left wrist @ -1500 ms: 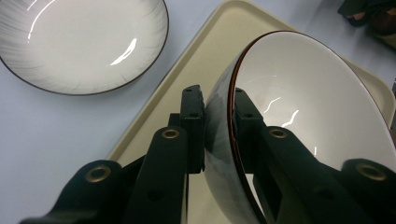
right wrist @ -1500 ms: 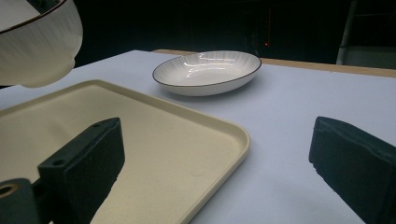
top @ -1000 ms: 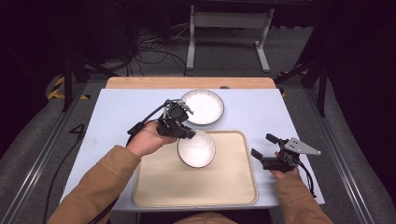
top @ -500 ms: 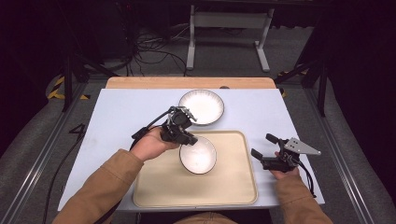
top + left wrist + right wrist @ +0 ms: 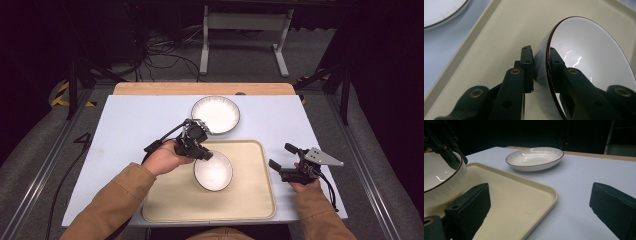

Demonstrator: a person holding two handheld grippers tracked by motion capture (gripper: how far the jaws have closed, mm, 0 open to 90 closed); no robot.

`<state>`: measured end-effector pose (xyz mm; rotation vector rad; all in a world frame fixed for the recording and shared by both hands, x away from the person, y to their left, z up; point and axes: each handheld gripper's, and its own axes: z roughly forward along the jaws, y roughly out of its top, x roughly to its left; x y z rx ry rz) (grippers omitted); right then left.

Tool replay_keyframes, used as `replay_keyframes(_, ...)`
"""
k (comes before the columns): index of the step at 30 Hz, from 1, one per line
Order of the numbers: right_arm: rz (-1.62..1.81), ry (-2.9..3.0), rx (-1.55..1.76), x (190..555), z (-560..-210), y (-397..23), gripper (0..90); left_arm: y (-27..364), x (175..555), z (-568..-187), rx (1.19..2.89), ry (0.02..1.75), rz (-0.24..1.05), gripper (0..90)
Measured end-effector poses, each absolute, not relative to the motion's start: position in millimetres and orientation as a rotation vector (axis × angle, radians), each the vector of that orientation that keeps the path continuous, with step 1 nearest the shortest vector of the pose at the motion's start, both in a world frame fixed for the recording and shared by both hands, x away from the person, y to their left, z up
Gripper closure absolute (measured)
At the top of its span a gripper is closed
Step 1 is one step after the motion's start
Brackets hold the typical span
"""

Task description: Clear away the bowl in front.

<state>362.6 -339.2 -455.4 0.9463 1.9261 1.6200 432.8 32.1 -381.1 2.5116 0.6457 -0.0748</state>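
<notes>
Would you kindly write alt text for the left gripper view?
Two black jaws clamp the dark-edged rim of a tilted white ceramic bowl above a beige plastic tray. A white plate's edge lies on the pale blue table.

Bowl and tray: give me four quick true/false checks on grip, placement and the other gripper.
1. The left gripper is clamped on the bowl rim. True.
2. The bowl is over the blue mat, clear of the tray. False: it is over the tray.
3. The right gripper holds the plate. False: its jaws stand open and empty, the plate lies apart on the mat.
4. The plate lies beyond the tray's far edge. True.
</notes>
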Motion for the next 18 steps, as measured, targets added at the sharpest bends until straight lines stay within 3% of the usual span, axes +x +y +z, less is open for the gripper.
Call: replay_keyframes(18,1.619,1.926,0.944,362.8,-455.5,-339.2,3.7,32.6,435.1,-391.0,2.500,0.671,-0.100,78.9)
